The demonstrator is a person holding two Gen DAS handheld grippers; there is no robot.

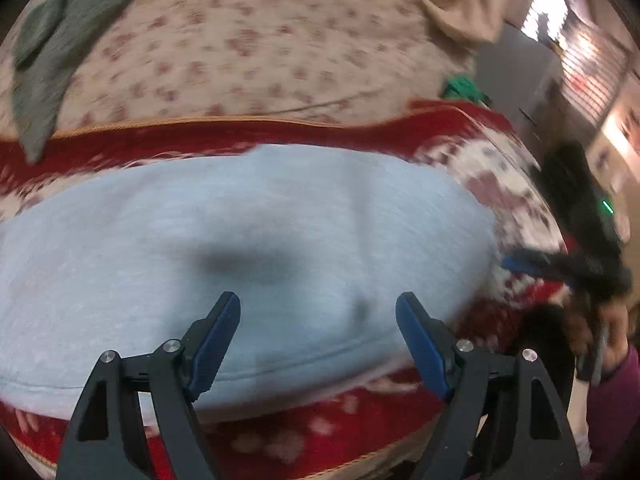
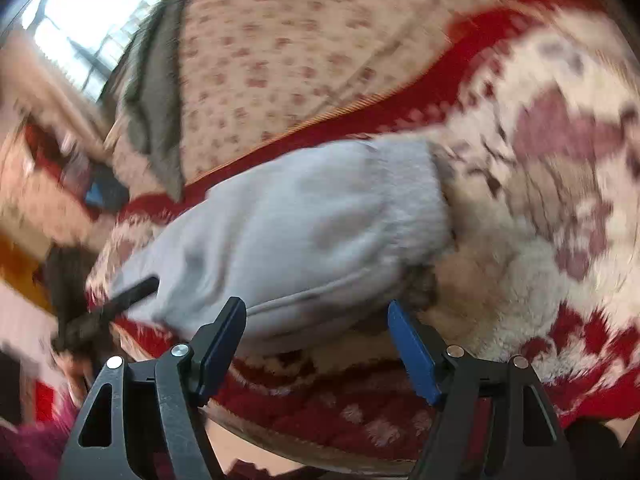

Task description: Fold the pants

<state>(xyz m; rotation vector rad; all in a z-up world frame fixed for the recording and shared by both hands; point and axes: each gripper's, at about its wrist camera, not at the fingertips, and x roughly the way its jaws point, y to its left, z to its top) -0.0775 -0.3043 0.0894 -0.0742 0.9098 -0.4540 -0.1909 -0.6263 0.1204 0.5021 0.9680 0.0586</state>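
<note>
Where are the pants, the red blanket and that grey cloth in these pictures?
pants (image 1: 248,248): left wrist view, middle of the light blue fabric.
red blanket (image 2: 568,184): right wrist view, its white patterned part beside the pants.
grey cloth (image 1: 44,64): left wrist view, middle of the cloth, far left.

Both views motion-blurred; pants (image 1: 240,248) cut off left.

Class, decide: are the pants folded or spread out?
Folded: the pants lie as a compact bundle on the blanket, no separate legs showing.

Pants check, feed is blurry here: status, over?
Left hand-held gripper open, empty. Right hand-held gripper open, empty. Light blue pants folded compact on red blanket. Nothing blocking.
</note>
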